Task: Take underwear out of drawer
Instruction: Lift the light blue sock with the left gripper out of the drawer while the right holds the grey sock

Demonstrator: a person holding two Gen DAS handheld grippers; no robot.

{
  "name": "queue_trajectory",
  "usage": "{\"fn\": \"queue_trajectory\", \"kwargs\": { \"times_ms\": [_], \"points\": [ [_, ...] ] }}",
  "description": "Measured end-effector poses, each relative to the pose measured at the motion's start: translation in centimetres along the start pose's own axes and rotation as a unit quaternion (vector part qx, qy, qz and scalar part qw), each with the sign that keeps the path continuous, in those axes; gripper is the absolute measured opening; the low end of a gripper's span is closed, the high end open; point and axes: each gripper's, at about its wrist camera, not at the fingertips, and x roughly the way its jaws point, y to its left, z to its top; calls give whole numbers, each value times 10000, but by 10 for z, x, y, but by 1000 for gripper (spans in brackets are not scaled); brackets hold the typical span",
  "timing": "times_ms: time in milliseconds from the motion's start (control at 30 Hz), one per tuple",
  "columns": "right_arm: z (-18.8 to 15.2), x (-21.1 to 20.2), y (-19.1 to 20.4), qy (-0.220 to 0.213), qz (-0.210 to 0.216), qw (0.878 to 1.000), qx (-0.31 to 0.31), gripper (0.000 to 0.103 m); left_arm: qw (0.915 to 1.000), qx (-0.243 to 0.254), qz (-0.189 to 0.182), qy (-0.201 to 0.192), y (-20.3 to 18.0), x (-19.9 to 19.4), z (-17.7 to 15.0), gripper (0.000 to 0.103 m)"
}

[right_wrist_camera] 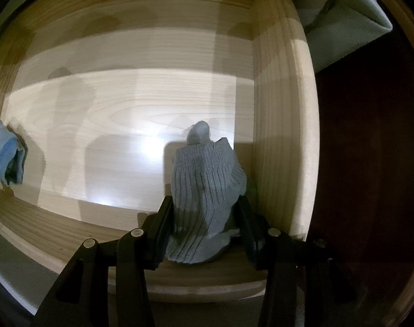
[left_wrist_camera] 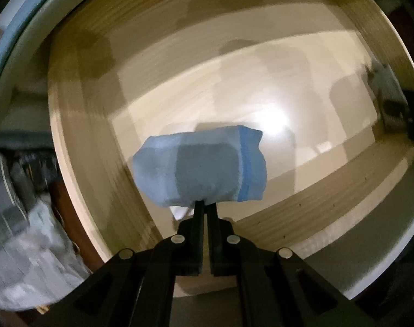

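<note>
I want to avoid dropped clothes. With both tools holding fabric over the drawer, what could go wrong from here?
1. The left tool pinches only the blue cloth's edge; it may slip free.
2. The grey knit sits loosely in the right tool, close to the drawer's wall; it could catch there.
</note>
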Motion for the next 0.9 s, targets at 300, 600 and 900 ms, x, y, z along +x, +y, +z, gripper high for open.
{"fn": "queue_trajectory", "kwargs": {
  "times_ms": [300,600,900],
  "points": [
    [0,-1,-2,-10,13,10000,9,42,9979,-342,203,-518,-21,-20,15,24],
    [2,0,-2,-18,28,10000,10,42,9737,-1945,-736,-933,16,-60,24,51],
    [3,-1,-3,-38,68,10000,21,42,9437,-3005,-1263,-572,35,-22,20,56]
  ]
}}
